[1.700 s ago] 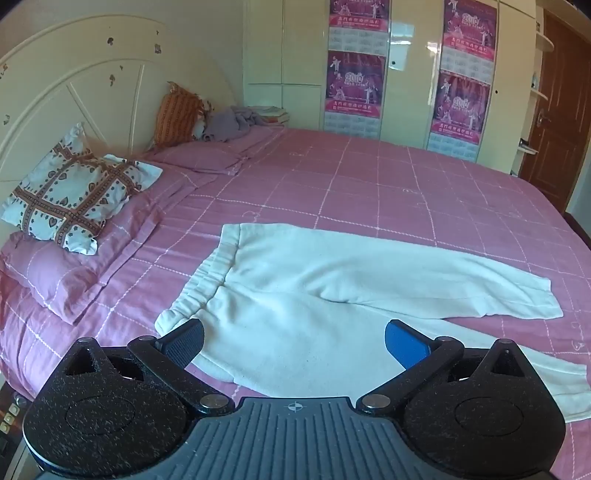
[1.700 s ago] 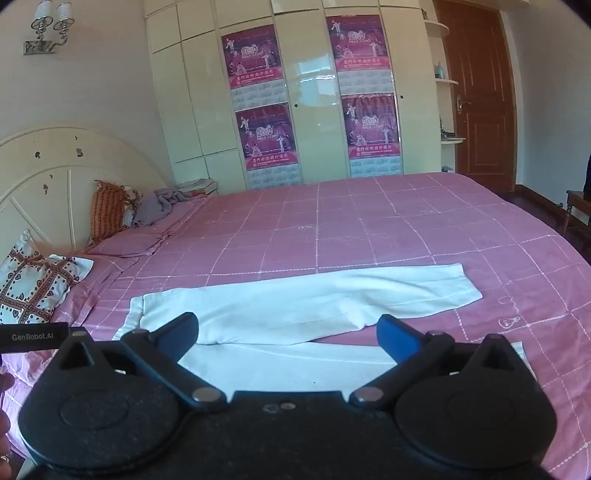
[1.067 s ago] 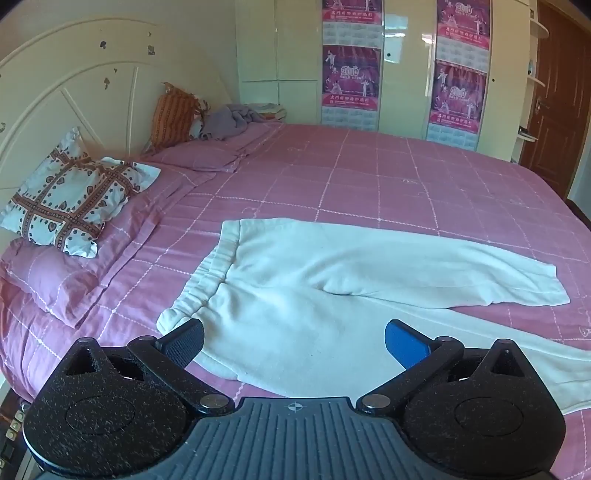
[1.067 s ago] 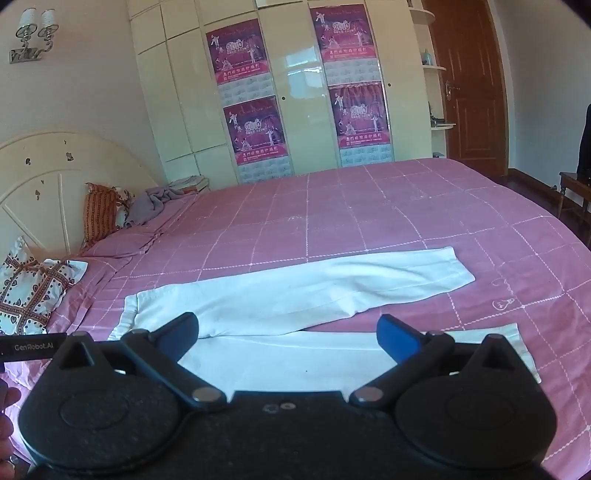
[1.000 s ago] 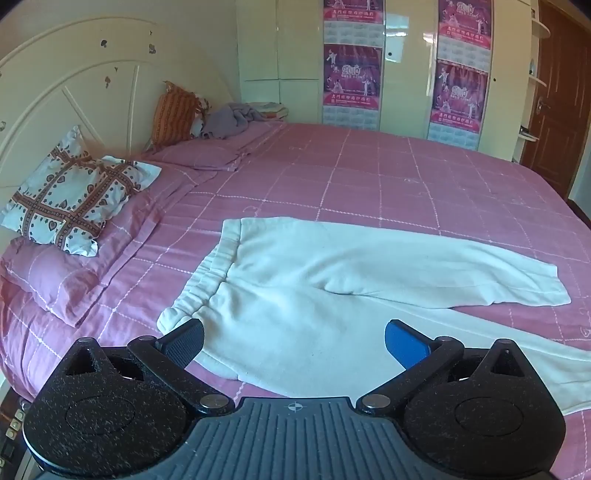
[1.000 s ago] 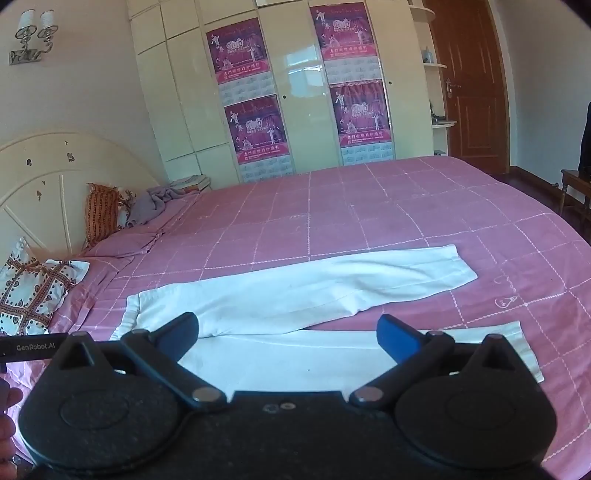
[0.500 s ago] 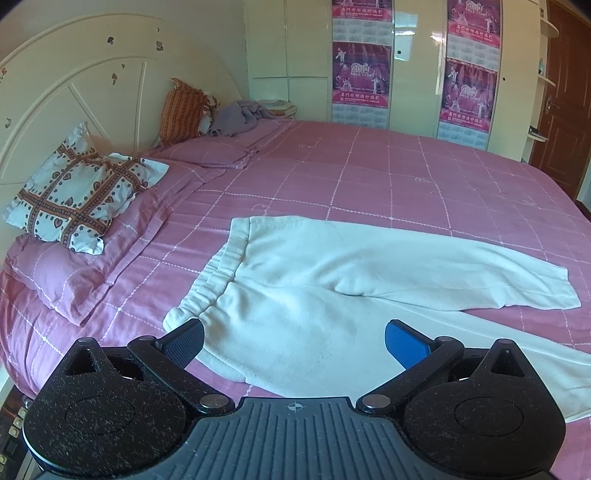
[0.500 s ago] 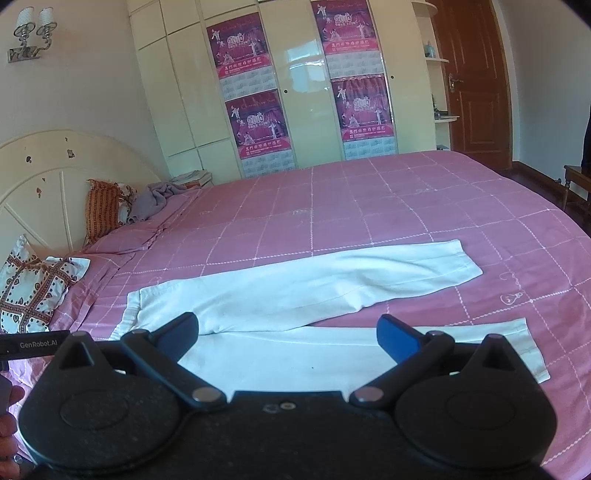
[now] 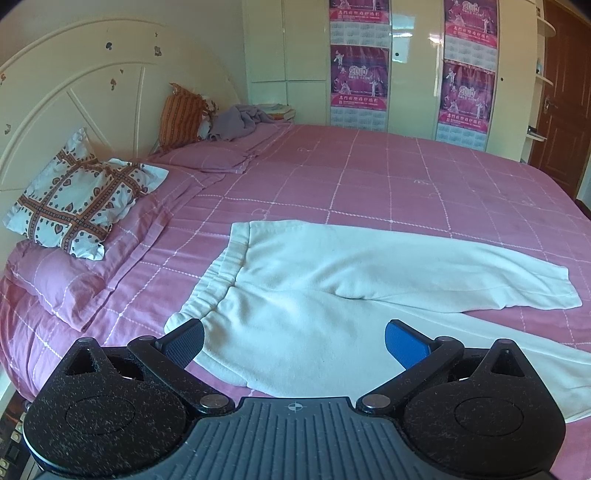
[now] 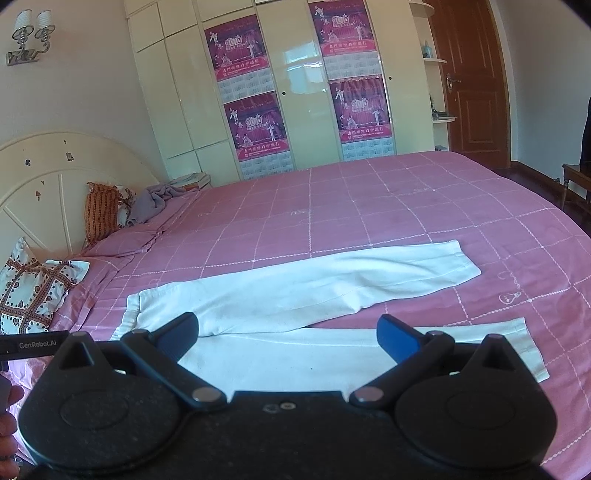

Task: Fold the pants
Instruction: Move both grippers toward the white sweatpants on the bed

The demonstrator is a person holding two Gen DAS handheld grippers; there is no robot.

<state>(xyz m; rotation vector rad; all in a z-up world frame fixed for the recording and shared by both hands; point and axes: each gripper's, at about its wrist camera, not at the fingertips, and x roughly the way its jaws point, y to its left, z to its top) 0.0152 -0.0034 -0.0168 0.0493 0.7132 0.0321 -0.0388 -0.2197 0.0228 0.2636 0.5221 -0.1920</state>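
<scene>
White pants (image 9: 325,295) lie flat and unfolded on the pink bed (image 9: 406,177), along its near edge, waistband toward the headboard (image 9: 74,99) and the two legs spread apart toward the foot. The left gripper (image 9: 293,341) hangs above the waistband end, fingers wide apart and holding nothing; its dark pad (image 9: 183,341) sits over the near waistband corner in this view, though contact cannot be judged. The right gripper (image 10: 288,334) hangs over the near leg, equally wide open and empty. Only the right view shows both leg cuffs: the far cuff (image 10: 465,264) lies further up the bed, the near cuff (image 10: 528,350) by the near edge. It also shows a wall lamp (image 10: 31,35), a brown door (image 10: 472,81) and part of a hand (image 10: 7,413) at the left margin. The left view gives the closer look at the patterned pillow (image 9: 81,199) by the headboard and the gathered waistband (image 9: 221,273). Both views show the wardrobe (image 10: 295,88) with its posters.
</scene>
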